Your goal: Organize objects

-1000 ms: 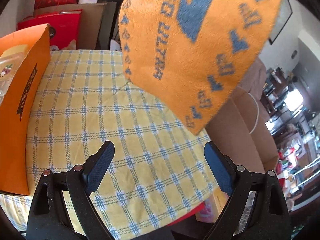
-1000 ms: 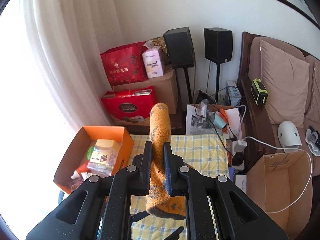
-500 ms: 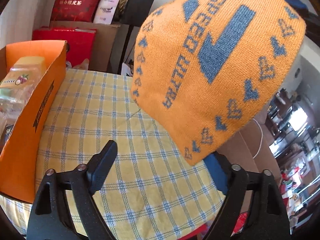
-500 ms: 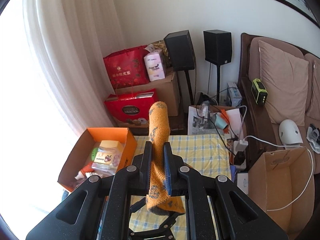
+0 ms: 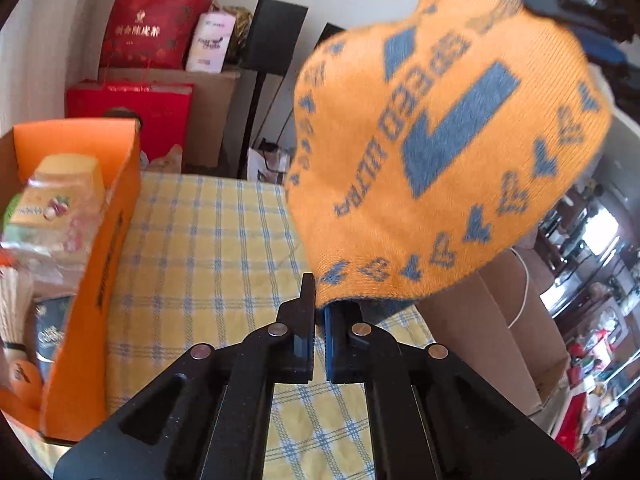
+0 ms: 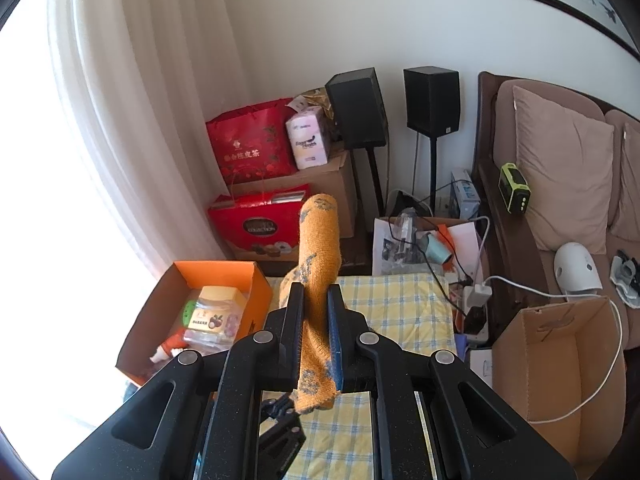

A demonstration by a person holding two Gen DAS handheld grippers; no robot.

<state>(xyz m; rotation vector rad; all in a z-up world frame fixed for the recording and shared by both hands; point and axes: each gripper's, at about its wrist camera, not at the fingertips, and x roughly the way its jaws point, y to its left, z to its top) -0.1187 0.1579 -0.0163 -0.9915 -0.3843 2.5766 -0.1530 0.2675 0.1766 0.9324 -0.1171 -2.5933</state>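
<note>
An orange knit hat (image 5: 440, 152) with blue lettering and hearts hangs in the air above the yellow checked table (image 5: 208, 248). My left gripper (image 5: 319, 300) is shut on its lower rim, which is pinched at the fingertips. The right gripper's fingers (image 5: 540, 2) hold the hat's top at the upper right. In the right wrist view my right gripper (image 6: 316, 296) is shut on the hat (image 6: 320, 232), which stands up between the pads and droops below them. Part of the left gripper shows beneath it.
An orange open box (image 5: 116, 216) with a jar and packets sits on the table's left side. A brown cardboard box (image 6: 560, 360) stands on the floor to the right. Red gift bags (image 6: 248, 152), speakers (image 6: 356, 108) and a sofa (image 6: 560, 168) lie beyond.
The left gripper's jaws went from wide open to shut on the hat's lower rim, and the left hand rose and tipped upward. The right gripper kept still, holding the hat.
</note>
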